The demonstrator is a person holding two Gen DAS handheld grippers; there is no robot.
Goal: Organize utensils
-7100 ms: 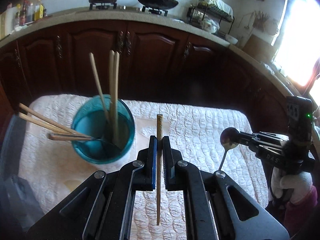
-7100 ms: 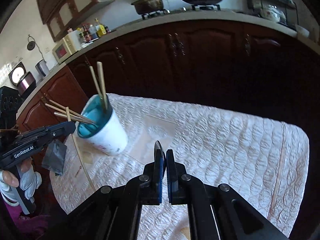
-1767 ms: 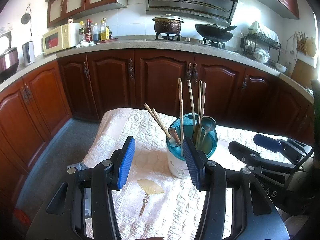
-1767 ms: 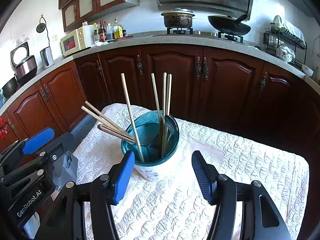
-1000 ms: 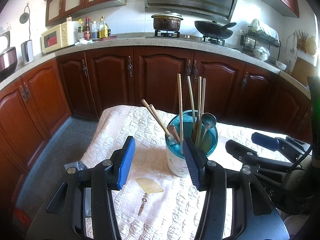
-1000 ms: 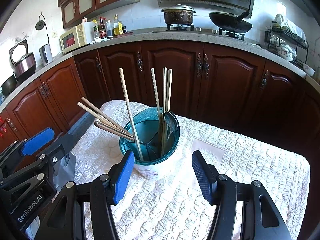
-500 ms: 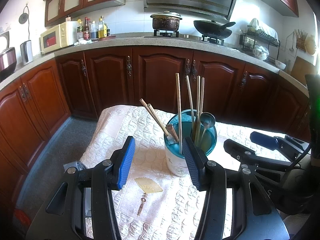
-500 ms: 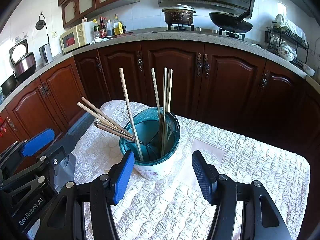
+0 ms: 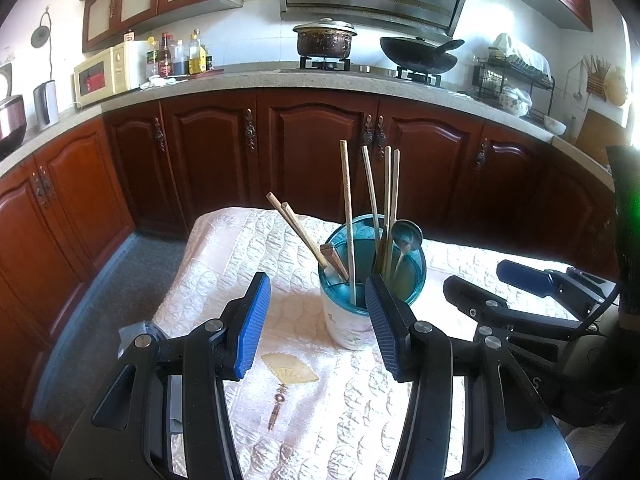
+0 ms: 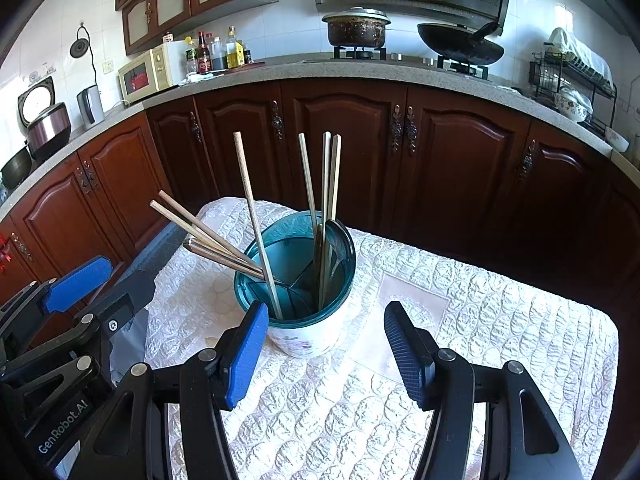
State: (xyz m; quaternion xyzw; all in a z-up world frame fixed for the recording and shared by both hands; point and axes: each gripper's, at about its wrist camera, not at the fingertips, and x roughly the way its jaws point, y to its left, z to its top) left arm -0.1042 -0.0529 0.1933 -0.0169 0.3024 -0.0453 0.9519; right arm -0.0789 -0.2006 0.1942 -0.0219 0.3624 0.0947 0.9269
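A: We see the left gripper (image 9: 316,320) spread wide, nothing between its blue pads (image 9: 250,322). It hangs above the quilted cloth (image 9: 344,412) that covers the surface

B: And our right gripper (image 10: 326,350) is the same, jaws apart and empty. From the left view it shows at the right edge (image 9: 520,292), also clear of everything

A: The holder (image 10: 298,292), a white cup with a teal insert, stands upright on the cloth, just beyond both grippers. We touch it with neither one

B: Inside we count chopsticks (image 10: 256,220) in two groups. Several stand nearly upright at the far side, and one more leans up from the near side

A: A few others (image 10: 200,232) lean out over the rim toward the left in the right view

B: A metal spoon (image 9: 406,238) stands in the holder too, bowl up, beside the upright chopsticks

A: On the cloth near the left gripper we see a printed fan motif (image 9: 290,370), flat on the fabric

B: Behind the surface runs a row of dark wooden cabinets (image 10: 348,140), with a pot (image 10: 356,30) and a wok (image 10: 460,48) on the stove above
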